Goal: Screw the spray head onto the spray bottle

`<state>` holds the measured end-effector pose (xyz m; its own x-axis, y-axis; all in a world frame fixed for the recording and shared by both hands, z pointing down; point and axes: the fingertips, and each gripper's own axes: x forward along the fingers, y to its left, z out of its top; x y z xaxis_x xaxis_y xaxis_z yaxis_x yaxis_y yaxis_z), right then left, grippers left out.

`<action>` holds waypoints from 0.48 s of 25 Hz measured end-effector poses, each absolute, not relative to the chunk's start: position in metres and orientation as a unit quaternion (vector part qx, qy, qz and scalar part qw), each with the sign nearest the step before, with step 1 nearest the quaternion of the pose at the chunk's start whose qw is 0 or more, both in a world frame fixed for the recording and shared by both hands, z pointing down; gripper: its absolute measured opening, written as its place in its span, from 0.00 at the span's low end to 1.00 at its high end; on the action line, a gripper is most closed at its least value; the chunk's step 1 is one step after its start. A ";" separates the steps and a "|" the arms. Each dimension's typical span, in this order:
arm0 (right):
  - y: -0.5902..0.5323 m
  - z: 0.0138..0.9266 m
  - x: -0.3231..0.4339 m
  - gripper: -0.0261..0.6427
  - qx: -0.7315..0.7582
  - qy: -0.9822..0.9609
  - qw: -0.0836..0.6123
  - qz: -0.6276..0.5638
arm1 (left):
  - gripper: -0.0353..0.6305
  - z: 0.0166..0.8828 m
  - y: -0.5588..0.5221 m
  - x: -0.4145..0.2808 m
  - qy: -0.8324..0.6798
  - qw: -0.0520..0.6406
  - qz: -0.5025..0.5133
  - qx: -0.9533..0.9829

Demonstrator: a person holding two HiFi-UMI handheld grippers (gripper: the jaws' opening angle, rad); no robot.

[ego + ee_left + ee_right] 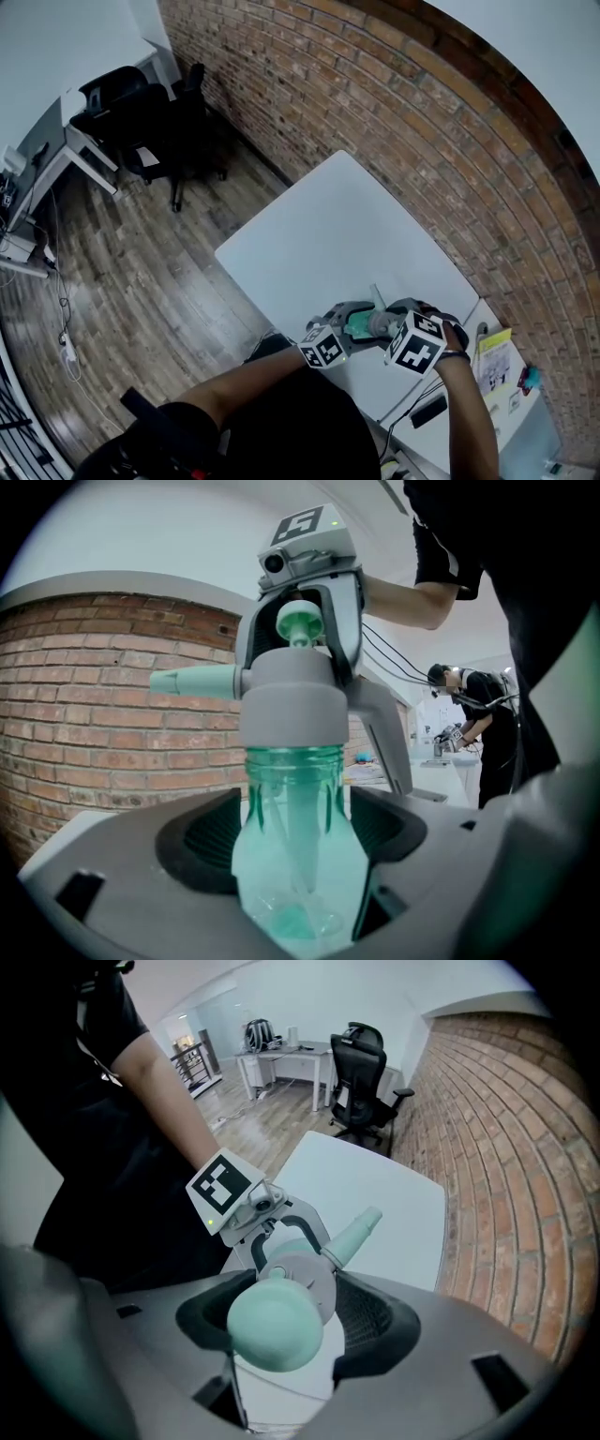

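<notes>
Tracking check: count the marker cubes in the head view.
2. The left cube is at lower centre; the right cube is just right of it, with the spray bottle between them, slightly higher. None seems hidden.

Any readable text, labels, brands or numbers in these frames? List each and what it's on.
No words or numbers can be read in any view.
Left marker cube, right marker cube: black-and-white square patterns only, no letters.
Spray bottle: clear green plastic, no label in view.
Spray head: plain grey and green, no marking.
Yellow sheet at the head view's right: print too small to read.
</notes>
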<state>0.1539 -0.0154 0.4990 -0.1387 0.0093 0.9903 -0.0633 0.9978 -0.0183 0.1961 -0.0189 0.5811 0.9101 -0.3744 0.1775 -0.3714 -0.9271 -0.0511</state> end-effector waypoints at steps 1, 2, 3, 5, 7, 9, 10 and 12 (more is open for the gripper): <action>-0.015 0.500 0.154 0.44 0.032 -0.757 0.651 0.041 | 0.59 0.583 -0.017 0.196 0.188 0.006 -0.096 -0.977; -0.015 0.500 0.154 0.44 0.046 -0.759 0.647 0.052 | 0.59 0.584 -0.017 0.196 0.186 0.005 -0.099 -0.978; -0.016 0.500 0.154 0.44 0.059 -0.760 0.644 0.061 | 0.59 0.584 -0.016 0.196 0.183 0.005 -0.101 -0.978; -0.017 0.498 0.155 0.44 0.081 -0.761 0.640 0.078 | 0.59 0.583 -0.016 0.197 0.174 0.008 -0.101 -0.980; -0.019 0.497 0.155 0.44 0.104 -0.762 0.631 0.099 | 0.59 0.582 -0.016 0.197 0.166 0.010 -0.100 -0.981; -0.021 0.496 0.156 0.44 0.131 -0.764 0.620 0.123 | 0.59 0.581 -0.016 0.197 0.163 0.010 -0.099 -0.982; -0.021 0.496 0.157 0.44 0.143 -0.763 0.616 0.133 | 0.59 0.581 -0.016 0.198 0.163 0.011 -0.098 -0.982; -0.023 0.496 0.157 0.44 0.161 -0.760 0.613 0.145 | 0.59 0.580 -0.016 0.197 0.163 0.015 -0.096 -0.982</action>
